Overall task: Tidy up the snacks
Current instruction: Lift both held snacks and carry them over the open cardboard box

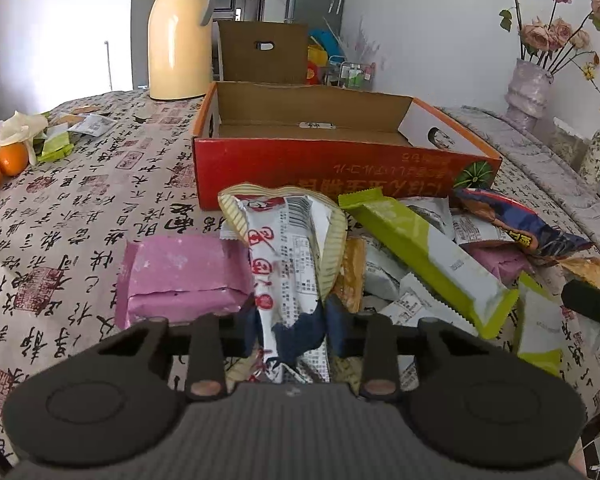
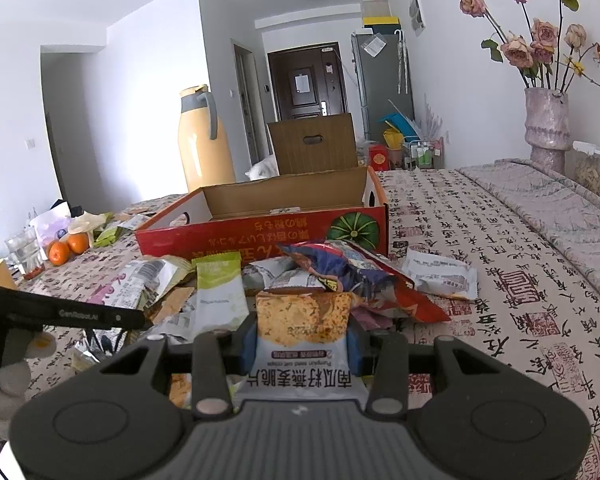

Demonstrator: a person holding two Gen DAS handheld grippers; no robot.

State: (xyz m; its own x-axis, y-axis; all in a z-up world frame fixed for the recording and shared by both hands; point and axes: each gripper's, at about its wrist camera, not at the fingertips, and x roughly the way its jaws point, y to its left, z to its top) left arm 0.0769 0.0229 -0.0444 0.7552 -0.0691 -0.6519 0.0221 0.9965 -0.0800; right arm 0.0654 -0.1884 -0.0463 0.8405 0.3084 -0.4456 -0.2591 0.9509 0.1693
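A pile of snack packets (image 1: 412, 264) lies on the table in front of an open, empty red cardboard box (image 1: 340, 168). My left gripper (image 1: 288, 328) is shut on a white packet with red print (image 1: 288, 264), held above the pile. A pink packet (image 1: 180, 276) lies left of it and a green and white bar (image 1: 428, 260) to the right. In the right wrist view, my right gripper (image 2: 300, 344) is shut on an oat crisp packet (image 2: 300, 320) near the pile (image 2: 340, 276). The red box (image 2: 268, 228) stands behind it. The left gripper shows at the left edge (image 2: 80, 314).
A yellow thermos (image 1: 178, 36) stands behind the box at the left. Oranges (image 1: 4, 164) and wrappers lie at the table's left. A vase of dried roses (image 2: 546, 120) stands at the far right. A brown box flap (image 1: 264, 52) rises behind the red box.
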